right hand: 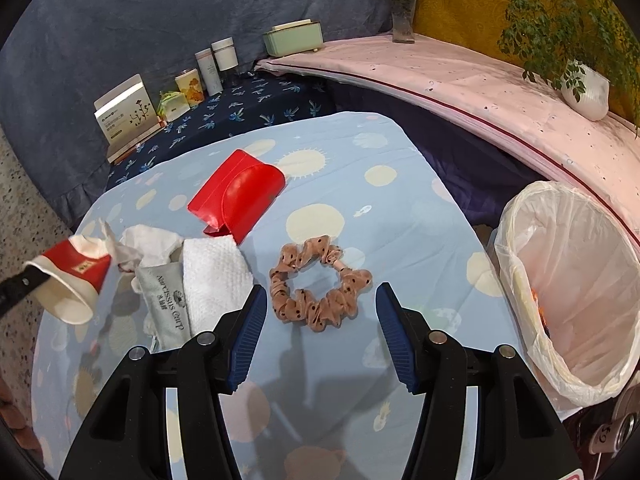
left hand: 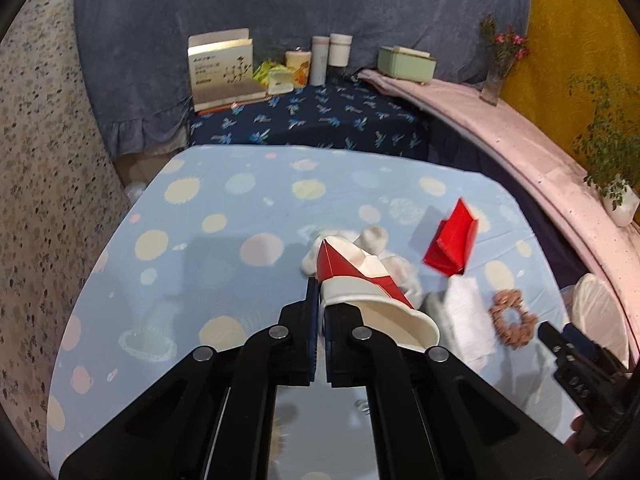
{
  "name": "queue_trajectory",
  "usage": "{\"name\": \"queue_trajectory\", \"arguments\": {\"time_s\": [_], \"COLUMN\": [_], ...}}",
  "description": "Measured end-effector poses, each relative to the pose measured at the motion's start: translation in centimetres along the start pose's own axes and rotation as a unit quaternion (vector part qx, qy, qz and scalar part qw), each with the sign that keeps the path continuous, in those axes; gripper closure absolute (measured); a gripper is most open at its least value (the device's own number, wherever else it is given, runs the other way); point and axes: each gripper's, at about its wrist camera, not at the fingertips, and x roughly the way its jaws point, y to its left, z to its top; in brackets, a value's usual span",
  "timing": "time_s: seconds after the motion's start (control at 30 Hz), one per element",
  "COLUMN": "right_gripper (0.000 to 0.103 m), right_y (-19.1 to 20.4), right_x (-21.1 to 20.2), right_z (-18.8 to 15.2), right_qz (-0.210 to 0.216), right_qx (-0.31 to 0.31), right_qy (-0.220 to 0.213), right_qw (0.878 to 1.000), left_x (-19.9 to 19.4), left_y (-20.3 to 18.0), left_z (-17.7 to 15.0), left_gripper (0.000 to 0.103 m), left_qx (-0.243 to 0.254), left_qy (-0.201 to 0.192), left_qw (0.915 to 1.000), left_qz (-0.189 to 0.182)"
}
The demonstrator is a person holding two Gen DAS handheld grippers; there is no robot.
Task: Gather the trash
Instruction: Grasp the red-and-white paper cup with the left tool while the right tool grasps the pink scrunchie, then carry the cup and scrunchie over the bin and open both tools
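1. Table [right hand: 360,208]: blue spotted cloth.
2. Lined bin [right hand: 560,280]: at the table's right edge.
3. Right gripper [right hand: 320,320]: jaws apart, empty, above scrunchie [right hand: 320,288].
4. Left gripper [left hand: 320,320]: clamped on the paper cup [left hand: 360,280] wall, cup off the table.

A blue-grey draped cloth [left hand: 304,4] fills the upper frame, a mustard-yellow wall [right hand: 452,8] upper right. A pink ledge [right hand: 472,84] curves right; speckled surface [left hand: 36,184], perhaps floor, lies left.
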Motion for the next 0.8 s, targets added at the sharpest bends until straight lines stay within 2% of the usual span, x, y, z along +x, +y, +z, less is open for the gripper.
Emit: {"name": "queue_trajectory", "arguments": {"time_s": [0.27,0.43,0.53,0.6,0.67,0.8], "right_gripper": [0.059,0.062,0.072,0.085,0.091,0.093], "right_y": [-1.4,-1.8,-2.4,-2.7,-3.0,-4.0], "right_x": [2.9,4.4,5.2,5.2,5.0,3.2], "right_z": [0.3,0.0,-0.4,-0.6,-0.6,-0.5], "right_qz": [-0.003,-0.006,-0.002,-0.005,0.001,0.005], "right_qx": [0.014,0.017,0.025,0.025,0.027,0.037], "right_qy": [0.022,0.035,0.043,0.040,0.039,0.018], "right_qw": [1.000,0.999,0.999,0.999,0.999,0.999], "left_x": [0.1,1.1,1.5,1.6,1.7,1.4], "left_y": [-5.2,-8.0,-9.5,-10.3,-10.9,-12.4], "left_z": [1.8,1.9,1.8,1.7,1.5,1.1], "left_gripper": [0.101,0.101,0.101,0.101,0.101,0.101], "left_qx": [0.029,0.043,0.056,0.063,0.068,0.080], "left_qy": [-0.013,-0.007,-0.005,-0.002,0.000,0.002], "left_qw": [0.9989,0.9977,0.9967,0.9962,0.9957,0.9946], "left_qz": [-0.036,-0.052,-0.059,-0.061,-0.062,-0.067]}}
